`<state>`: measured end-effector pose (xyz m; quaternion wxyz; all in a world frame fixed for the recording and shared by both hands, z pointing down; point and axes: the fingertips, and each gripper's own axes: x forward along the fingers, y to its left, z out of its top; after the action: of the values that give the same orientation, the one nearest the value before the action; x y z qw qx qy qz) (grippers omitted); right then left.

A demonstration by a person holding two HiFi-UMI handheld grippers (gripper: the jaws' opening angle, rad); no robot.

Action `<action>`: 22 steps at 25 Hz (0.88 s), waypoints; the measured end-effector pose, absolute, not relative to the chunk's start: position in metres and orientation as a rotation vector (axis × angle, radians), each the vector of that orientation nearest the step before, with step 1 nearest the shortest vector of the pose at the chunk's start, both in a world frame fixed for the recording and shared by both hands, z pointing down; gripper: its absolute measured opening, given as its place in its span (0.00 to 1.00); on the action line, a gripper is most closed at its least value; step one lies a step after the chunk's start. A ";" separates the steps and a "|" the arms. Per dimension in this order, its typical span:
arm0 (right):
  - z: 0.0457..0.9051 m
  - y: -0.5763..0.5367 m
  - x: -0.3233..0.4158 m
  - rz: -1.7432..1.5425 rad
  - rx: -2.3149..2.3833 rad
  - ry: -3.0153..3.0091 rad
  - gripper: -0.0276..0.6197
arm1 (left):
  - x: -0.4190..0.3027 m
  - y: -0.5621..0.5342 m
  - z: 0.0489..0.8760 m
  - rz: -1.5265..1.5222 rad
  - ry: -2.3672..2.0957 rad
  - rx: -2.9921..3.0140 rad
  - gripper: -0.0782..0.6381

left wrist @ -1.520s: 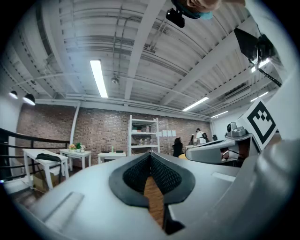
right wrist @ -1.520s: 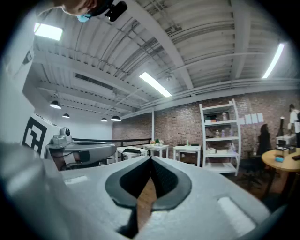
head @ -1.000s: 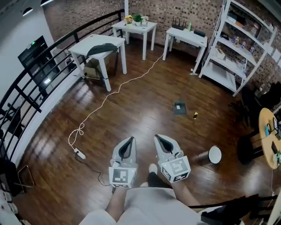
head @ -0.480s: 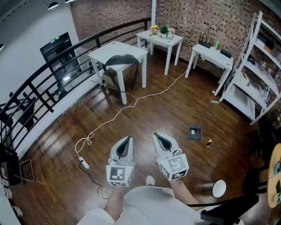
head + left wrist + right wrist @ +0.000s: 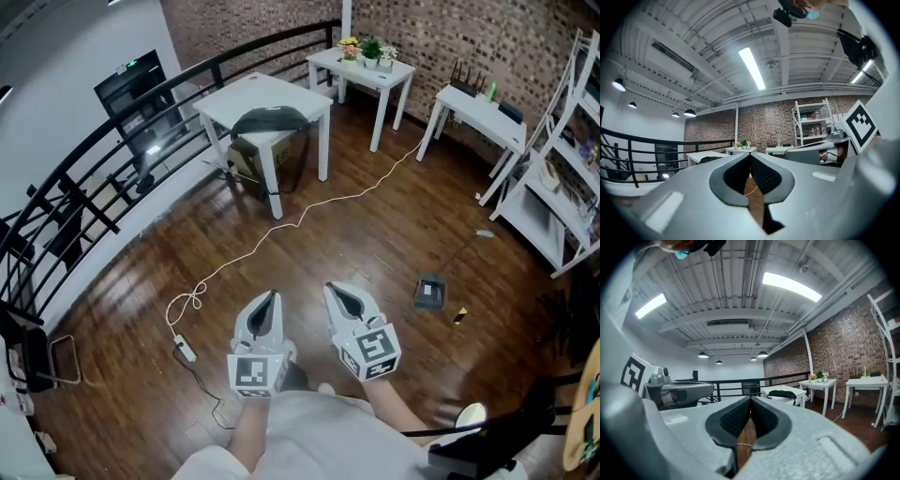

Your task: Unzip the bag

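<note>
A dark bag lies on a white table far across the room, near the railing; it also shows small in the right gripper view as the bag. My left gripper and right gripper are held side by side close to my body, over the wooden floor, both shut with nothing between the jaws. In the left gripper view the left gripper points toward the tables, and the right gripper does the same in its own view. Both are far from the bag.
A white cable runs across the floor to a power strip. A cardboard box sits under the bag's table. Two more white tables stand by the brick wall, shelving at right, a black railing at left.
The view has shifted: the table with the bag has come closer and moved toward the middle. Both grippers stay shut and side by side in front of me.
</note>
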<state>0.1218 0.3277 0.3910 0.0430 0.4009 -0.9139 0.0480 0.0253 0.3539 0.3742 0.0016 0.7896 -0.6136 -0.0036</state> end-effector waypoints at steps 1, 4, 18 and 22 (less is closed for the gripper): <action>0.394 0.312 0.115 0.145 1.222 -2.791 0.03 | 0.018 0.338 0.376 -0.016 -1.928 2.473 0.13; 0.403 0.259 0.092 0.137 1.239 -2.769 0.03 | -0.006 0.282 0.382 -0.025 -1.905 2.481 0.13; 0.389 -0.023 -0.011 0.069 1.334 -2.719 0.03 | -0.106 -0.009 0.364 -0.051 -1.787 2.600 0.13; 0.409 -0.083 -0.016 0.130 1.355 -2.660 0.03 | -0.118 -0.071 0.385 -0.024 -1.742 2.571 0.13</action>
<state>-0.0156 -0.0832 0.4092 0.0767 0.4523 -0.8875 0.0433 -0.1184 -0.0713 0.3849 0.0180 0.8277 -0.5608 -0.0076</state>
